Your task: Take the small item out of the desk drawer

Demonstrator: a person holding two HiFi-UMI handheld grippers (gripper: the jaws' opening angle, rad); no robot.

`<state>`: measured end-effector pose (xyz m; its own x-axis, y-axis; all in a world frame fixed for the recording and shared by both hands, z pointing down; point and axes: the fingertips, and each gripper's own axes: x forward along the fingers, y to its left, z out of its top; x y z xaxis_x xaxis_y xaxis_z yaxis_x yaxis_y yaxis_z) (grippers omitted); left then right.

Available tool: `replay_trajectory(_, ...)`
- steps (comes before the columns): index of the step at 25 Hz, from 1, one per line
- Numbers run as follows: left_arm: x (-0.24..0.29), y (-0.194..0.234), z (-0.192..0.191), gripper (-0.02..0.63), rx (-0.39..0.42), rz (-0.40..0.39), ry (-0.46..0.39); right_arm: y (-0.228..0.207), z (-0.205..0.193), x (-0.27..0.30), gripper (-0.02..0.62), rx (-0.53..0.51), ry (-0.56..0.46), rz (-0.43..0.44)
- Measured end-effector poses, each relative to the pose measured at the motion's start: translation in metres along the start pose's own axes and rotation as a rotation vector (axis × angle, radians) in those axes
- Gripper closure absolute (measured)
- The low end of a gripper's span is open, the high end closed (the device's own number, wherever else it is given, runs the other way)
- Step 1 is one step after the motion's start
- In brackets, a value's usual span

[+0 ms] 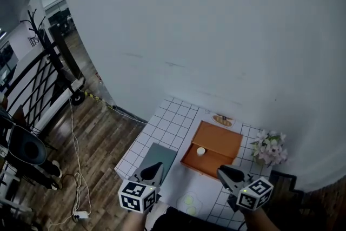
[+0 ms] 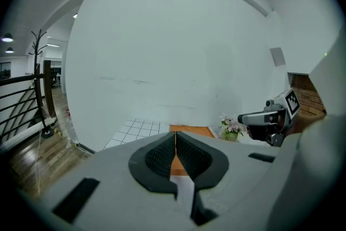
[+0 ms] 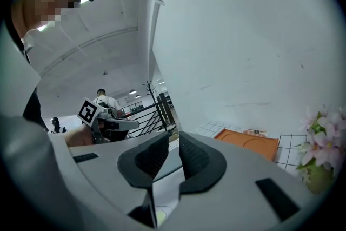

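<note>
Gridded desk (image 1: 174,120) bears one orange drawer (image 1: 219,142) holding one small item (image 1: 200,151).

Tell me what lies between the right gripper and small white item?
Only the floor and front rim of the orange drawer separate the right gripper from the small white item, per the head view.

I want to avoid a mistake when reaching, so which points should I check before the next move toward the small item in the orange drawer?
1. Shallow orange drawer stands open on the desk: ok.
2. Small round white item lies uncovered inside it: ok.
3. Right gripper fingers apart, nothing between them: ok.
4. Right opening wide enough for the item: cannot tell.
5. Left gripper fingers together, empty: ok.
6. Pale pink flower bunch stands beside the drawer, outside it: ok.
</note>
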<state>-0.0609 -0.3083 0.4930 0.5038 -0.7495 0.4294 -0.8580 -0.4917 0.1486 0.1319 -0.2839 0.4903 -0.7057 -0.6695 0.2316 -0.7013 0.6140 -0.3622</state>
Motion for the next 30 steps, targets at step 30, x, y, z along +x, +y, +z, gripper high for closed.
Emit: replay_trajectory(30,0.155,-0.027,-0.066,0.489,0.164,-0.262,0.184,-0.090,-0.070,0.100,0.437,0.061,0.273,-0.117)
